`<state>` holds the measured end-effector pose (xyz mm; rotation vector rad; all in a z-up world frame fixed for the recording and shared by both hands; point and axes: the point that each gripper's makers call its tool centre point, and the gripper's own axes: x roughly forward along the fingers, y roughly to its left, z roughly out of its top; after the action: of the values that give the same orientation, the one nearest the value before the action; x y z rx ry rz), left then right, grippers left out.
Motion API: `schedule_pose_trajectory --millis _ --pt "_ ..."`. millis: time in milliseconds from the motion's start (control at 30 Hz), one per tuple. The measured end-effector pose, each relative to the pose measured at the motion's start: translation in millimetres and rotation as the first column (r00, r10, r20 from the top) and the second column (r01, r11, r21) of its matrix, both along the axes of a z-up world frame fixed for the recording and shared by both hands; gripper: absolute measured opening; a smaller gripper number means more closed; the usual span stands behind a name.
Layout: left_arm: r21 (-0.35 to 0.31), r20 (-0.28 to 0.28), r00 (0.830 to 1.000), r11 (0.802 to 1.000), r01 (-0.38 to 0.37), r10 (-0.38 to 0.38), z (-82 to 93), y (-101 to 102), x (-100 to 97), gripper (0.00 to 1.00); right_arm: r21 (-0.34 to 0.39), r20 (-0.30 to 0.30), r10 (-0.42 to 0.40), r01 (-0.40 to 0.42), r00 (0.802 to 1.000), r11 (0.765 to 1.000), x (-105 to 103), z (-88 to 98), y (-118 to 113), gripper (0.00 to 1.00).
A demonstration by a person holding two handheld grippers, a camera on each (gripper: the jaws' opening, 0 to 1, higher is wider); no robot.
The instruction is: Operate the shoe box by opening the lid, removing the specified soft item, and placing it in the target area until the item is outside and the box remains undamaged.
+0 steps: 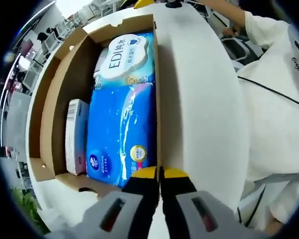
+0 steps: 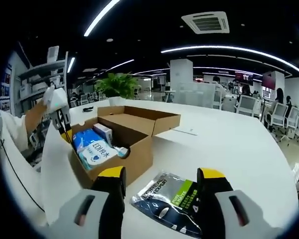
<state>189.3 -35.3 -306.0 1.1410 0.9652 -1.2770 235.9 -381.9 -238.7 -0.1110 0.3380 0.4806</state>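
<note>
A brown cardboard shoe box (image 1: 47,107) stands open with its white lid (image 1: 199,114) swung out beside it. Inside lie a blue soft tissue pack (image 1: 122,132), a white-and-blue EDI wipes pack (image 1: 123,59) and a small white carton (image 1: 75,134). My left gripper (image 1: 160,173) is shut on the lid's edge at the box wall. The right gripper view shows that left gripper (image 2: 66,130) holding the lid (image 2: 57,169) up at the box (image 2: 139,149). My right gripper (image 2: 162,180) stands open over a dark packet with a green label (image 2: 167,201) on the table.
The box sits on a white round table (image 2: 229,144). A person in white clothes (image 1: 279,99) stands beside the lid. Behind the table are a green plant (image 2: 117,84), shelves (image 2: 35,79) and office chairs (image 2: 249,104).
</note>
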Motion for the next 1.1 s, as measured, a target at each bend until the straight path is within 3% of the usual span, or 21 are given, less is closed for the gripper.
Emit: schedule_pose_trajectory --millis 100,300,567,733,900,1100 --pt "-0.015 0.006 0.999 0.999 0.041 -0.041 0.1 1 0.0 0.01 0.005 -0.005 0.007 -0.007 1.000 1.000 3 0.7 -1 0.58" --pt "-0.056 0.054 0.998 0.997 0.045 -0.042 0.9 0 -4.9 0.01 0.003 0.009 0.021 -0.021 1.000 1.000 9 11.3 3 0.57" --pt "-0.119 0.000 1.000 0.993 0.015 -0.015 0.5 -1 -4.1 0.01 -0.029 0.046 0.035 -0.034 0.998 0.999 9 33.2 14 0.57" --pt "-0.081 0.026 0.999 0.996 0.042 -0.040 -0.1 -1 -7.7 0.01 -0.087 0.085 0.036 -0.028 0.996 0.996 11 36.8 11 0.55" --pt "-0.094 0.028 1.000 0.996 0.003 0.000 -0.5 -1 -3.6 0.01 -0.071 0.071 0.054 -0.049 0.996 0.996 6 35.7 13 0.55" --pt "-0.087 0.033 0.999 0.996 0.023 -0.020 -1.1 0 -0.8 0.01 -0.050 0.092 0.036 -0.031 0.995 0.998 10 39.5 10 0.53"
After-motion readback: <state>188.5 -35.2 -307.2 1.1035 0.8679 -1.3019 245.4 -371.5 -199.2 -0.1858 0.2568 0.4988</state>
